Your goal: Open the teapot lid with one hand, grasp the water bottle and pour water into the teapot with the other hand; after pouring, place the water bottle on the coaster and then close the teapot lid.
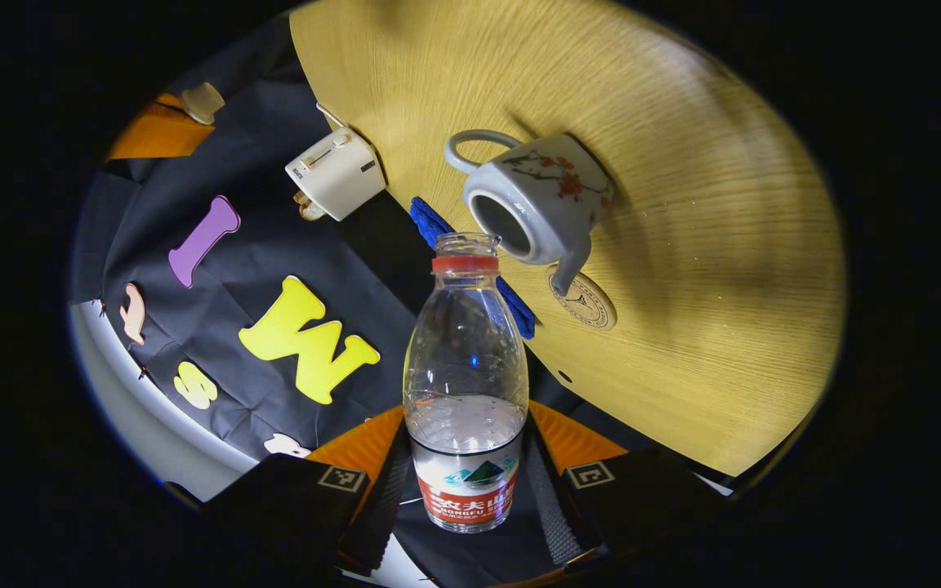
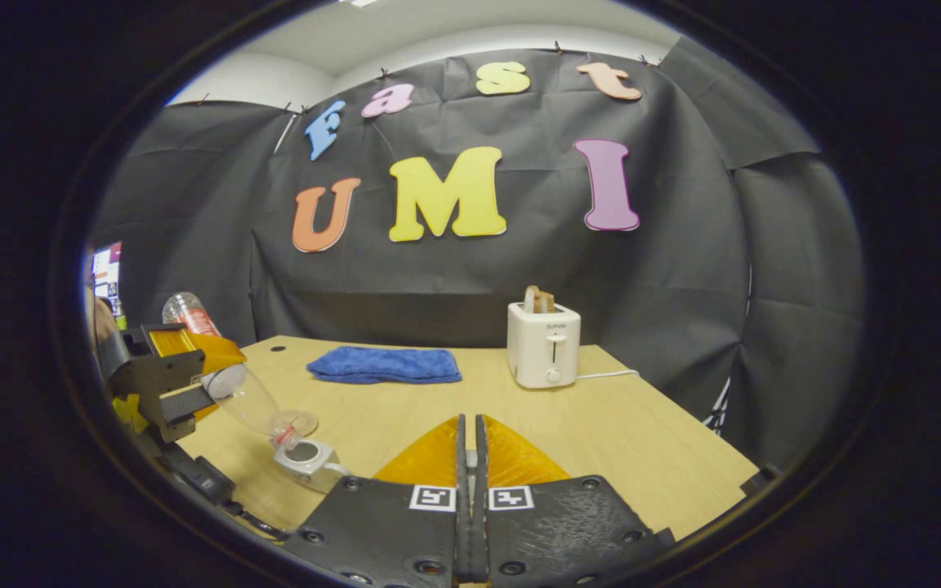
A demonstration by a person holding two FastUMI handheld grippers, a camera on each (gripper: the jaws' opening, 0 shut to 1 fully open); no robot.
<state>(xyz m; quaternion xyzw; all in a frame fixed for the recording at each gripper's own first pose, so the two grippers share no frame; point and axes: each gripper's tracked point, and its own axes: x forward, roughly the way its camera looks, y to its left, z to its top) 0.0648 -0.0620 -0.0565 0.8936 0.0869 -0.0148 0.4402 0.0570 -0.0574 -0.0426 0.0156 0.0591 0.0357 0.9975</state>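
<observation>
Wood table (image 2: 601, 425) under black cloth, and the left gripper (image 1: 466, 490) is gripping the bottle (image 1: 466, 384) by its labelled lower body, both fingers pressing on it. In the right gripper view that bottle (image 2: 234, 384) is tipping steeply, its uncapped neck pointing down at the teapot (image 2: 307, 457) mouth at about eight o'clock. The teapot (image 1: 540, 204) is standing open, and I cannot see where its lid is. Right gripper (image 2: 470, 482) is sitting with its fingers pressed together — whether anything thin is pinched between them I cannot tell.

My worry is the aim. The opening is small, and in the left gripper view the neck is lying just beside the rim, toward seven o'clock of it, so water could be running down the outside onto the coaster (image 1: 584, 300) near the spout. Tilting faster could bring a gush; a slipping wet bottle — that would be worse.
</observation>
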